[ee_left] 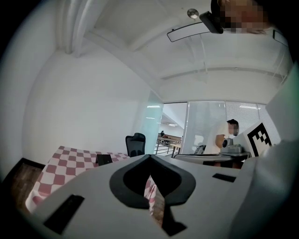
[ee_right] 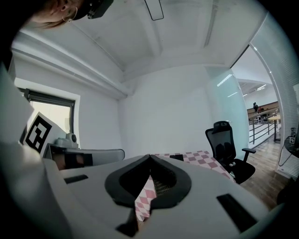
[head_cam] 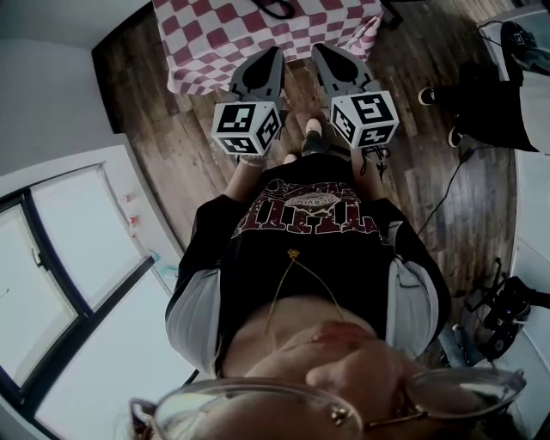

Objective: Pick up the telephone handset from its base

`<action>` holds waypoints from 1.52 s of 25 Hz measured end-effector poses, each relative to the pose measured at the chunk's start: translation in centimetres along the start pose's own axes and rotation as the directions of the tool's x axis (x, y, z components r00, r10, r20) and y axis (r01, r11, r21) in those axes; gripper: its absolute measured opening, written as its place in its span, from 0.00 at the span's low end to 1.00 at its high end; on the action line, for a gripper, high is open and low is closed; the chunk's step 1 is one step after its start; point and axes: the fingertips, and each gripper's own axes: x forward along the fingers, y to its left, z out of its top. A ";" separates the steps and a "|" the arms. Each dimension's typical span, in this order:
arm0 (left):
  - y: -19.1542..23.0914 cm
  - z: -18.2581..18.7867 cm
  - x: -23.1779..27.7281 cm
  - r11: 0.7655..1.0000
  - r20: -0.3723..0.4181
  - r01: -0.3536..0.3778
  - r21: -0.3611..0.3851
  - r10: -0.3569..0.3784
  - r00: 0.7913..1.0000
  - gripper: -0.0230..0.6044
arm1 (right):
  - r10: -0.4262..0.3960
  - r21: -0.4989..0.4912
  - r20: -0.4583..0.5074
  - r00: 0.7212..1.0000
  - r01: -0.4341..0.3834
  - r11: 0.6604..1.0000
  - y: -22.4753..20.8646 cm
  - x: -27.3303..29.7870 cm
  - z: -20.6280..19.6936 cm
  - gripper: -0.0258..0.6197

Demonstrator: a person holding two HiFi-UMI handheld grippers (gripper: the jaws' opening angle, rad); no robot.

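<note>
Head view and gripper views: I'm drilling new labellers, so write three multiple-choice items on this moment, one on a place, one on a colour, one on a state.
1. Where is the table relative to the left gripper and the right gripper?
A. Just ahead of their tips
B. Behind the person
C. Beside the window

2. What does the table's cloth look like?
A. Blue stripes
B. Red and white checks
C. Plain green

3. How do both grippers' jaws stand?
A. Wide apart
B. Together, empty
C. Clamped on a handset

Key:
1 A: in the head view, both grippers point at the table's near edge.
2 B: the checks show in every view.
3 B: in each gripper view, the tips meet with nothing between them.
</note>
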 end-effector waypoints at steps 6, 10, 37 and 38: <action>-0.2 0.7 3.8 1.000 0.004 -0.023 0.000 0.023 1.000 0.05 | 0.037 -0.010 -0.006 0.999 -0.037 0.999 -3.2 2.0 1.0 0.07; -0.6 1.1 6.2 0.999 0.006 -0.035 -0.001 0.035 0.999 0.05 | 0.059 -0.015 -0.010 0.998 -0.059 0.998 -5.4 2.8 1.7 0.07; 3.9 2.9 14.1 0.997 0.027 -0.084 -0.001 0.084 0.996 0.05 | 0.102 -0.020 0.002 0.995 -0.102 0.995 -10.8 10.3 3.7 0.07; 4.3 3.1 14.6 0.997 0.027 -0.076 -0.005 0.076 0.997 0.05 | 0.099 -0.018 0.003 0.995 -0.099 0.995 -11.0 11.0 3.8 0.07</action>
